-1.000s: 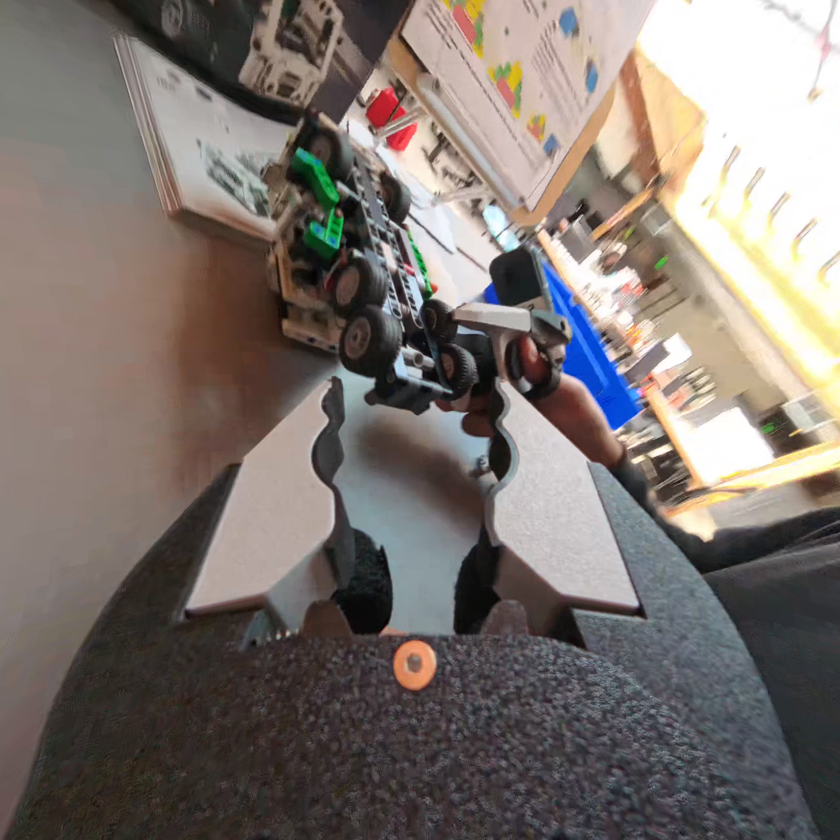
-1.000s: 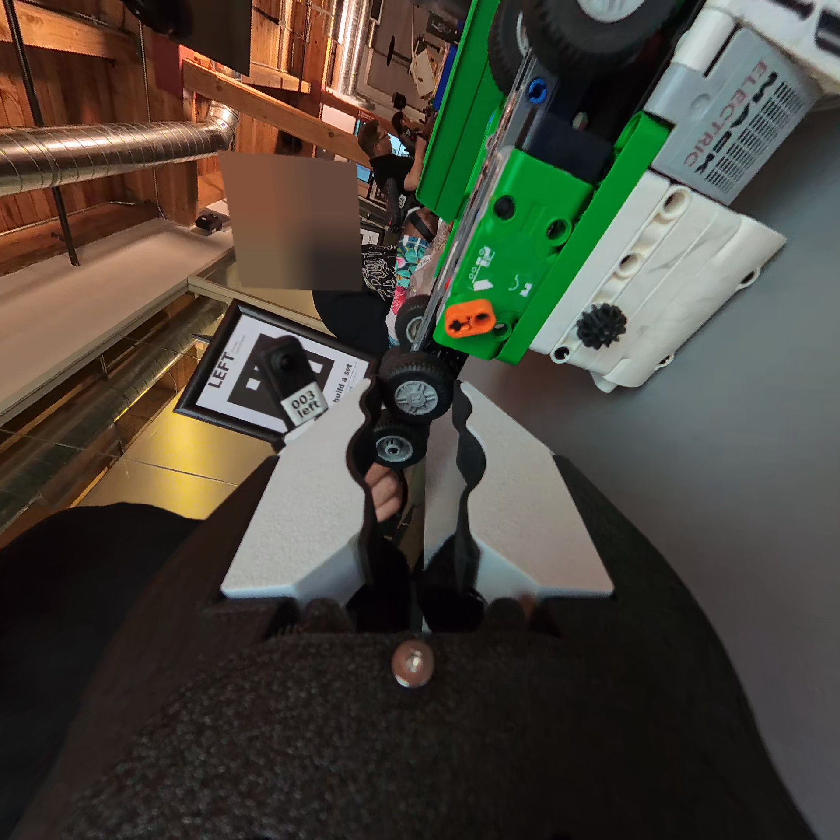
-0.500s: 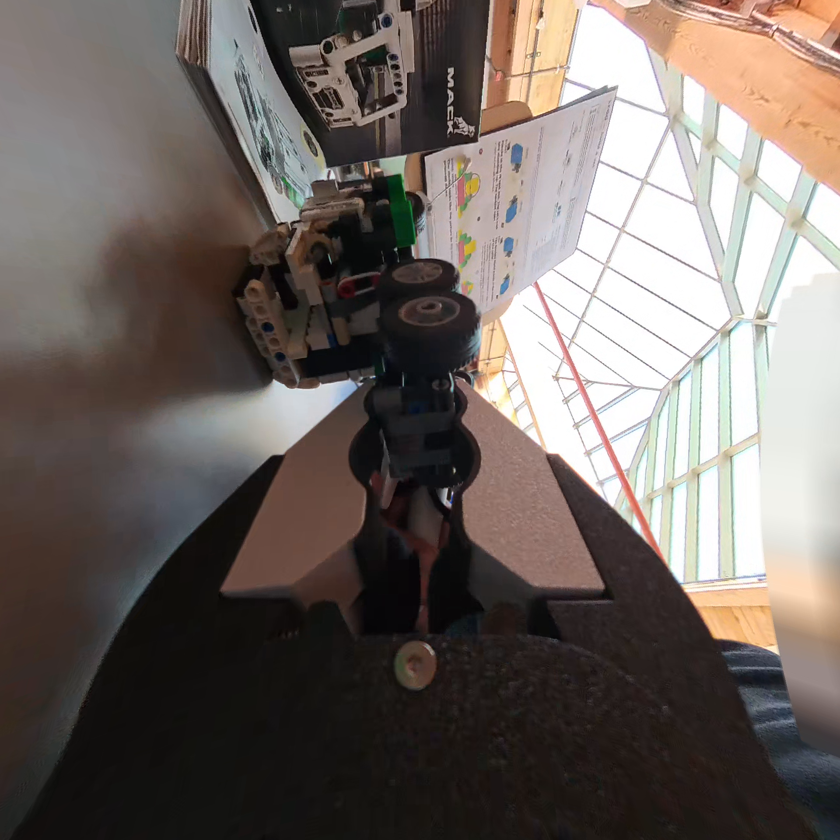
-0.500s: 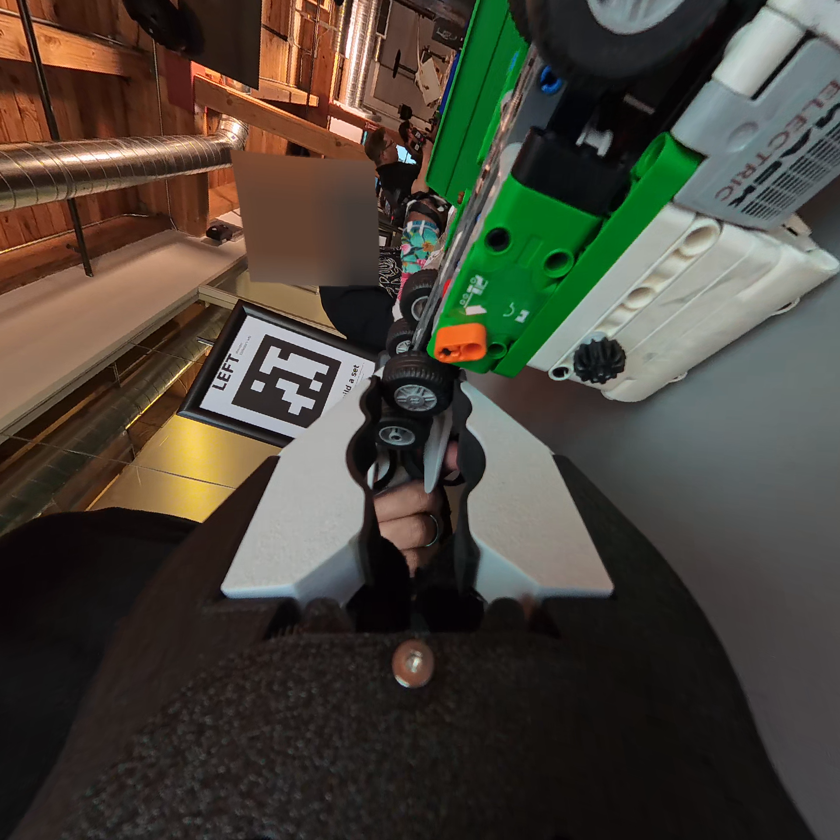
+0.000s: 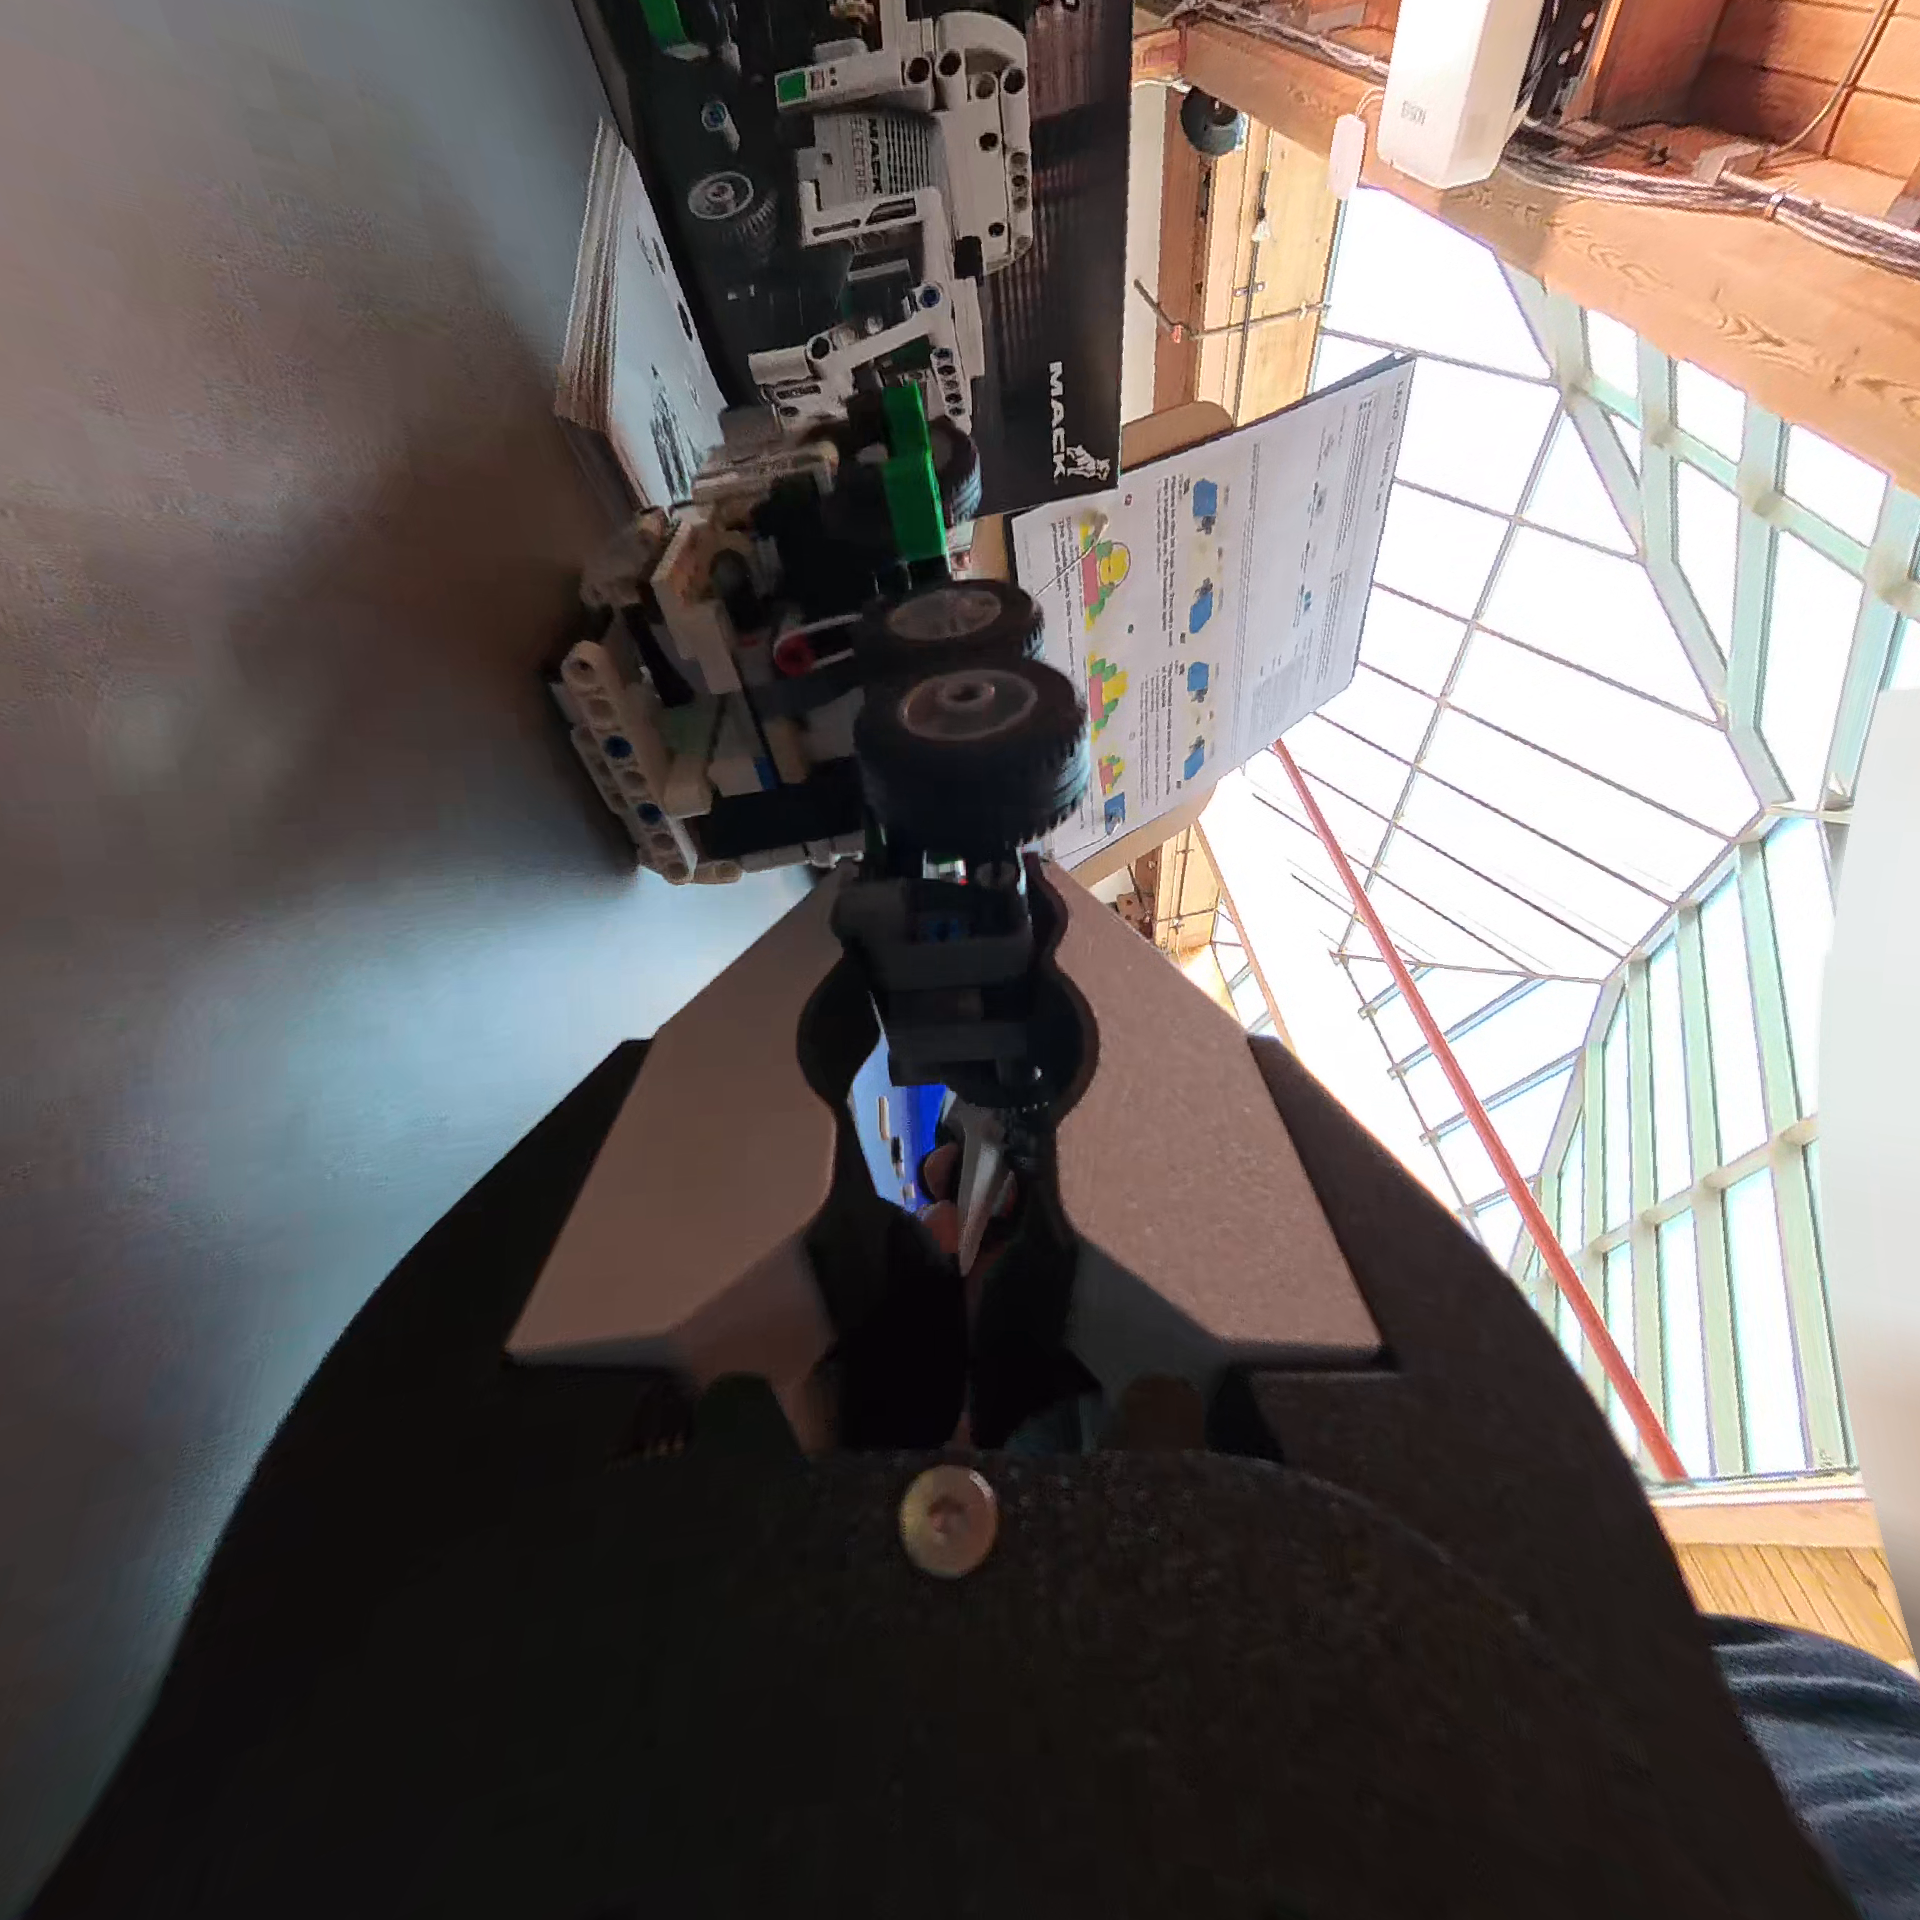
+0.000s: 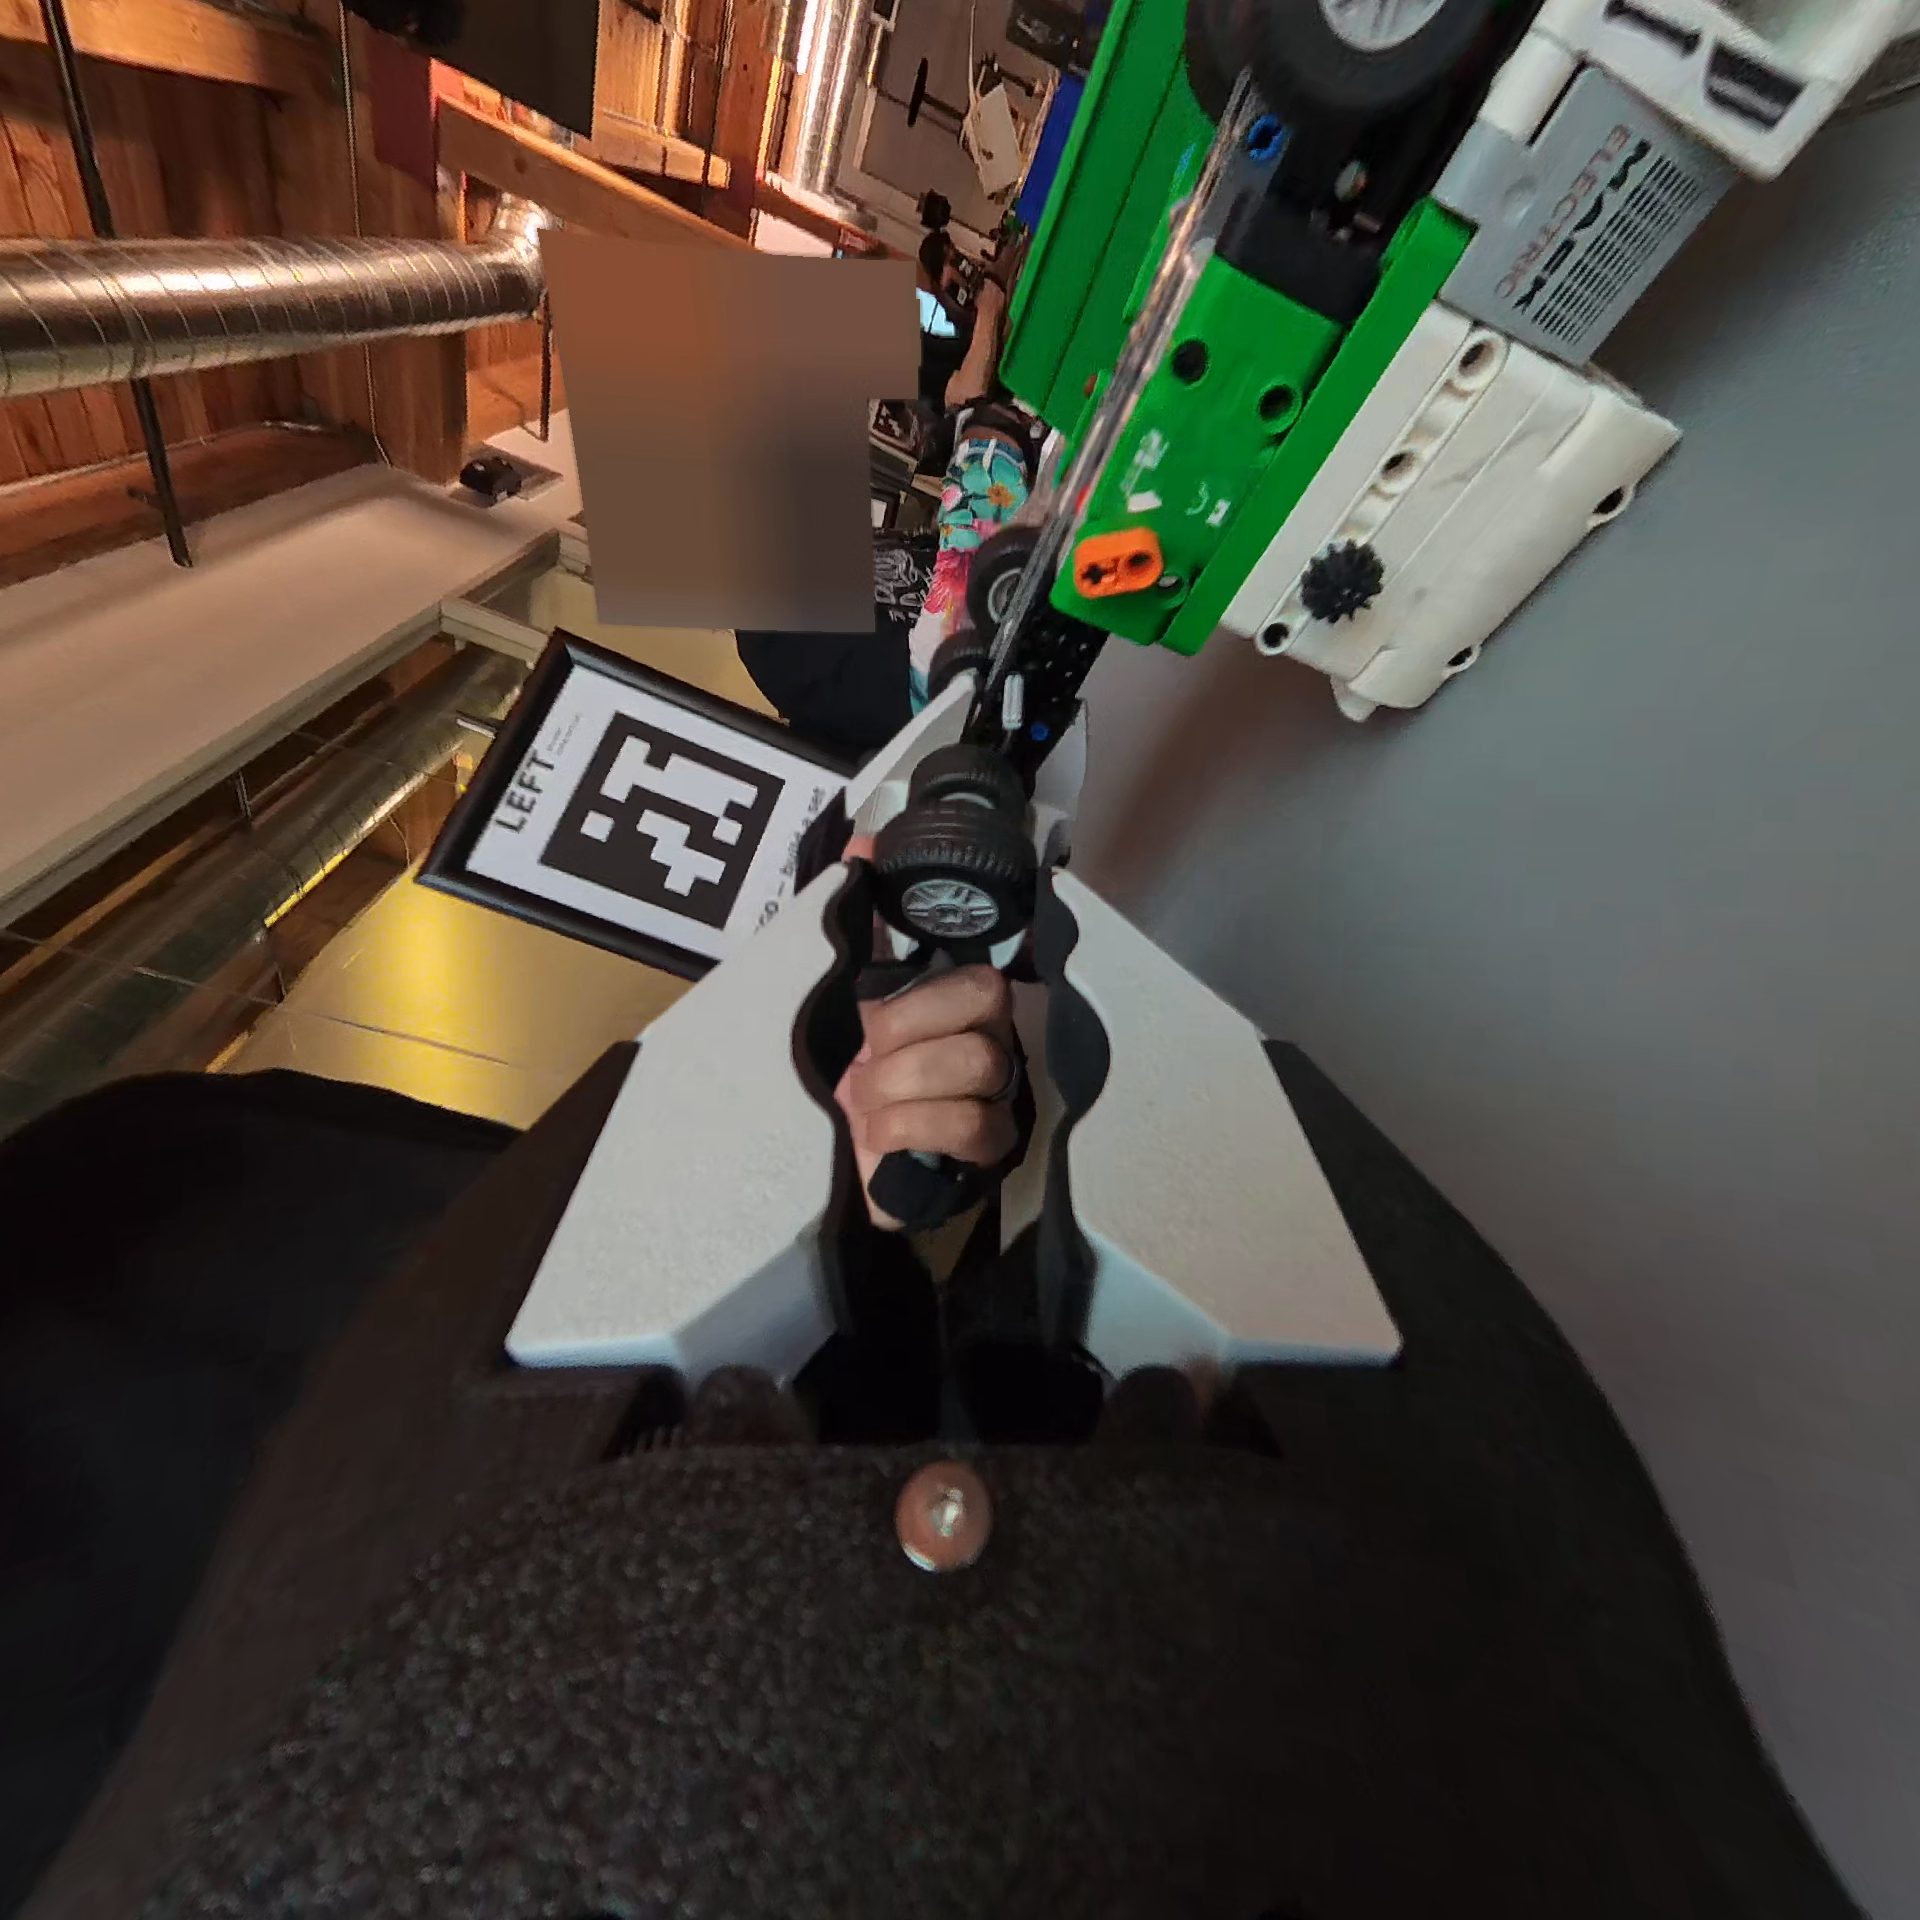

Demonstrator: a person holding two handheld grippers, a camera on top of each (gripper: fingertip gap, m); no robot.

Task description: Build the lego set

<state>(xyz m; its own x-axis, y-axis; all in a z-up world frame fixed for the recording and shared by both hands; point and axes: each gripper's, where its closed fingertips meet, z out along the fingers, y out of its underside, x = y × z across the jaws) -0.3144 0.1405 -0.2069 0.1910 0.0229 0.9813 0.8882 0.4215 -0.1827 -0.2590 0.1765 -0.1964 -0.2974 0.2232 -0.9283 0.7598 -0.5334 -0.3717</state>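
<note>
The surface (image 5: 260, 935) is plain grey and matt, with soft light on it. In the left wrist view a big glass roof (image 5: 1621, 831) with pale green frames lets in strong daylight, and a thin red pole (image 5: 1455, 1091) crosses in front of it. A wooden beam (image 5: 1662, 260) carries a white box-shaped device (image 5: 1455, 83) and some cables. In the right wrist view the wall (image 6: 208, 125) is of wooden planks. A silver ribbed duct (image 6: 260, 301) runs along it. Near it are a pale ledge (image 6: 208, 644) and a shiny yellow floor (image 6: 416, 997).
</note>
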